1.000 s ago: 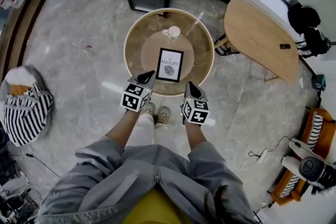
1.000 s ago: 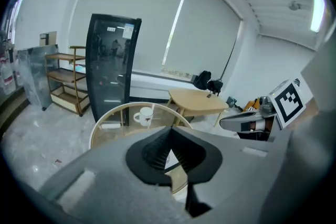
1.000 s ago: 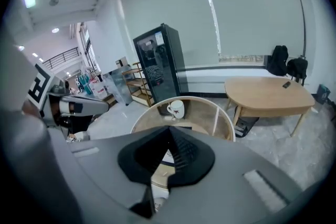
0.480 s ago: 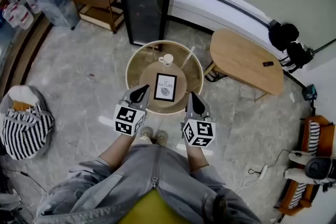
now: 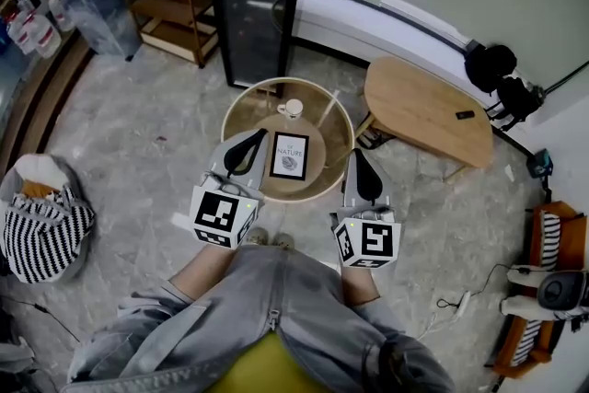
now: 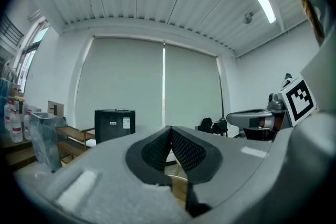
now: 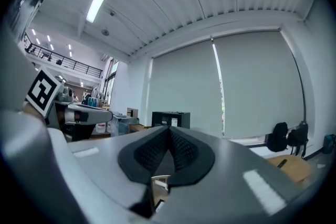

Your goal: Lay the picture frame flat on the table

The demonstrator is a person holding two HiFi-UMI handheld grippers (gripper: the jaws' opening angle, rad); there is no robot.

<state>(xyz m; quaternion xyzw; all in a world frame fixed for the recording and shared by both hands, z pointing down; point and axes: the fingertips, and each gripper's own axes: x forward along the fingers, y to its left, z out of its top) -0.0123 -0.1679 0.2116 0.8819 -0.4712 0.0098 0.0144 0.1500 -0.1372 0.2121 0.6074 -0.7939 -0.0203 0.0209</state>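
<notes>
- Left gripper (image 5: 256, 137) and right gripper (image 5: 360, 157): jaws closed, both empty, held above the round table's (image 5: 243, 97) near edge.
- Picture frame (image 5: 289, 155): mid-table, face up, touched by neither gripper.
- Judgement: the frame appears flat, so the task looks done.

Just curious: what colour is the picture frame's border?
Black. The picture frame shows best in the head view, on the round table.
</notes>
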